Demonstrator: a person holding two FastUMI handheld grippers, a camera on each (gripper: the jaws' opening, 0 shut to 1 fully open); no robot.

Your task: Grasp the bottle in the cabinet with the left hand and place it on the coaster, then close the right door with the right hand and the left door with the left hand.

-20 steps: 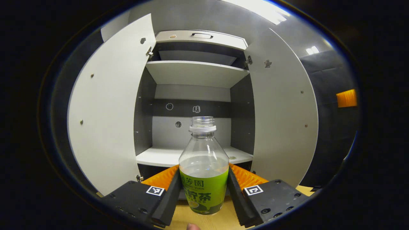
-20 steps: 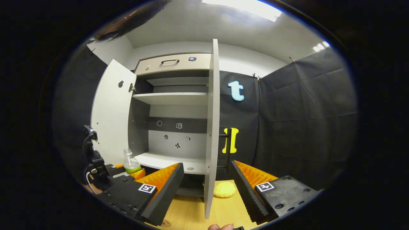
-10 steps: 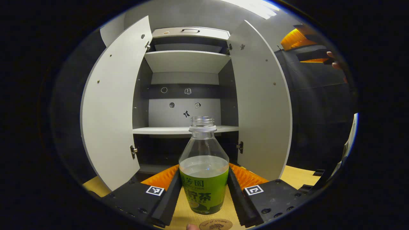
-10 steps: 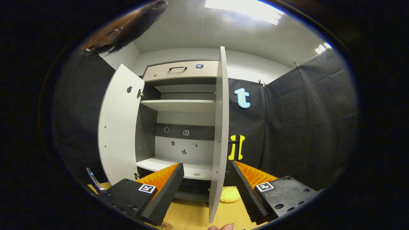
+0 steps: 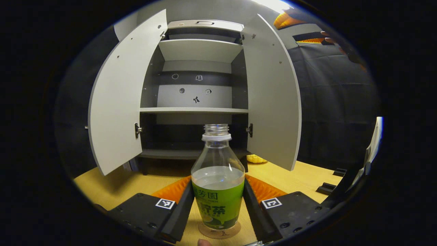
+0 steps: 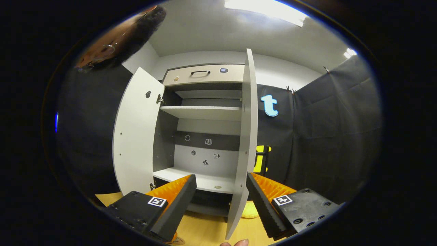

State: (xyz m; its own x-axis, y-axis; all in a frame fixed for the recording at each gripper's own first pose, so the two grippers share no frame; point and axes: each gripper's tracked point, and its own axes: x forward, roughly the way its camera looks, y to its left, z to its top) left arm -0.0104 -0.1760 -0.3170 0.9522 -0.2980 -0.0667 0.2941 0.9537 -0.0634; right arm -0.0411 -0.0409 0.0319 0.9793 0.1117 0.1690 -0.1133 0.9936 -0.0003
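In the left gripper view my left gripper is shut on a clear bottle with a green label and no cap, half full. The bottle's base stands over a round brown coaster on the wooden table. Beyond it the cabinet stands with its left door and right door both open. In the right gripper view my right gripper is open, and the right door shows edge-on just ahead between its fingers. The left door swings out at the left.
A yellow object lies on the table by the cabinet's foot, behind the right door; it also shows as the yellow object. The other gripper and a hand hover at the upper right. Black blocks lie on the table's right.
My left gripper has drawn the bottle back out of the cabinet and down over the coaster. The right gripper has shifted a little right, so the door's edge sits nearer its right finger.
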